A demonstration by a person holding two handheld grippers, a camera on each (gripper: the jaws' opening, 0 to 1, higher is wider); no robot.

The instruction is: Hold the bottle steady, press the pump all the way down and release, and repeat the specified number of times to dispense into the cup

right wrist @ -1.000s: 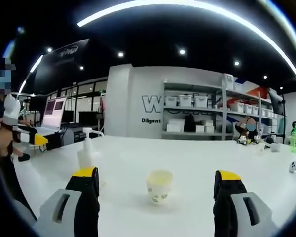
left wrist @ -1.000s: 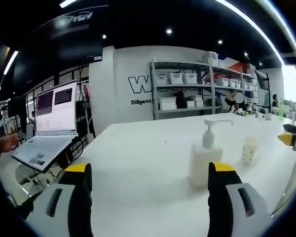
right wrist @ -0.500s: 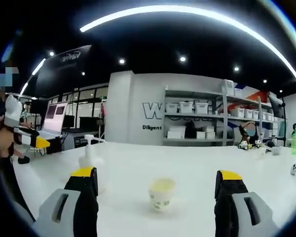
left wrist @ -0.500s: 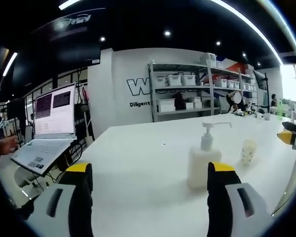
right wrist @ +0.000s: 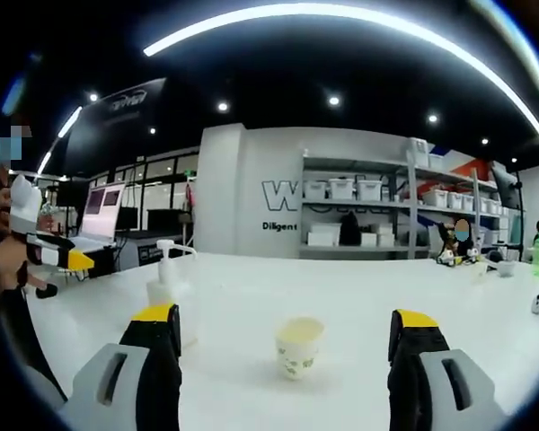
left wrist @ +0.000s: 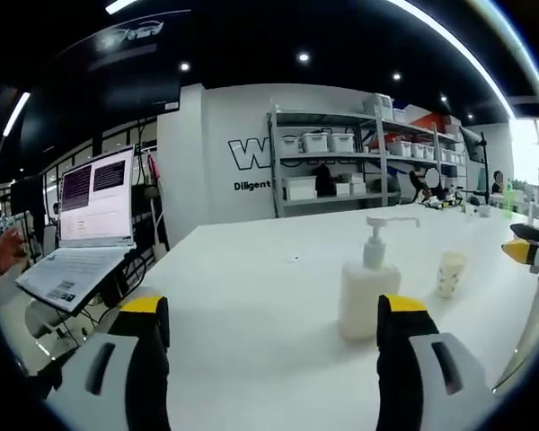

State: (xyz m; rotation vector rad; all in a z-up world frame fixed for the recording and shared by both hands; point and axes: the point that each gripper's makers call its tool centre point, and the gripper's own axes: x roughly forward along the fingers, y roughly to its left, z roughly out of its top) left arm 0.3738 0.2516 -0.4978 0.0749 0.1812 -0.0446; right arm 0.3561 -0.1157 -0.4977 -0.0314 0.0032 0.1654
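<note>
Claws (left wrist: pixel 271 314) (right wrist: pixel 287 328) both wide on my end — pump bottle (left wrist: pixel 366 301) and cup (right wrist: pixel 298 346) untouched on the white surface (left wrist: pixel 251 287).

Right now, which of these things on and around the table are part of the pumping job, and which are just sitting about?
Part of the job:
- pump bottle
- paper cup
- left gripper, jaws open
- right gripper, jaws open

Just about:
- laptop on its stand
- shelves with bins
- white table under it all
</note>
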